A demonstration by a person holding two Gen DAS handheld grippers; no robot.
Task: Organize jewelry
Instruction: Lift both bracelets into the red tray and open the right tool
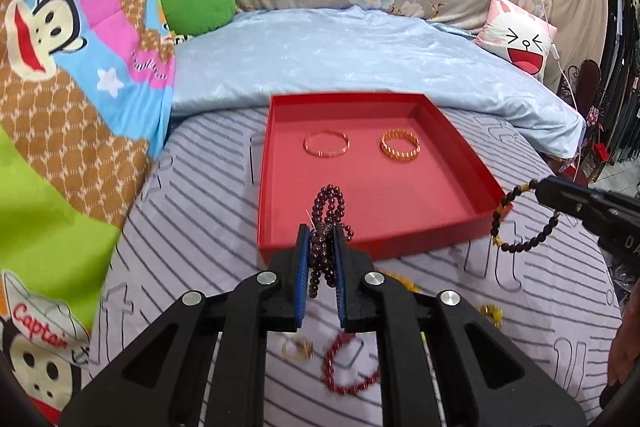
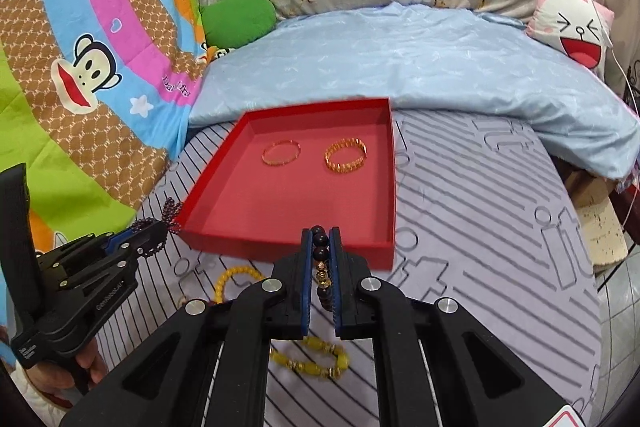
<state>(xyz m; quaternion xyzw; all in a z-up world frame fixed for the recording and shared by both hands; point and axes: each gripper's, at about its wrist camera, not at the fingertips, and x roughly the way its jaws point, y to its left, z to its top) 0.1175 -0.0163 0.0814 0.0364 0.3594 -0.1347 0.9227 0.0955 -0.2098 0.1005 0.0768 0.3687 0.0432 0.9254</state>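
A red tray (image 1: pixel 452 131) (image 2: pixel 384 187) lies on the striped bed sheet and holds a thin gold bangle (image 1: pixel 326 143) (image 2: pixel 281 152) and a wider gold bracelet (image 1: pixel 400 146) (image 2: pixel 345 155). My left gripper (image 1: pixel 322 231) (image 2: pixel 160 227) is shut on a dark purple bead bracelet (image 1: pixel 329 211) (image 2: pixel 172 211) just above the tray's near edge. My right gripper (image 2: pixel 320 233) (image 1: pixel 538 187) is shut on a black bead bracelet (image 2: pixel 320 255) (image 1: pixel 520 247) at the tray's near right side.
On the sheet in front of the tray lie a red bead bracelet (image 1: pixel 350 367), a small gold piece (image 1: pixel 298 349), a yellow bead bracelet (image 2: pixel 236 279) and a chunky yellow-green bracelet (image 2: pixel 316 361). A folded blue blanket (image 1: pixel 340 59) lies behind the tray, with pillows beyond.
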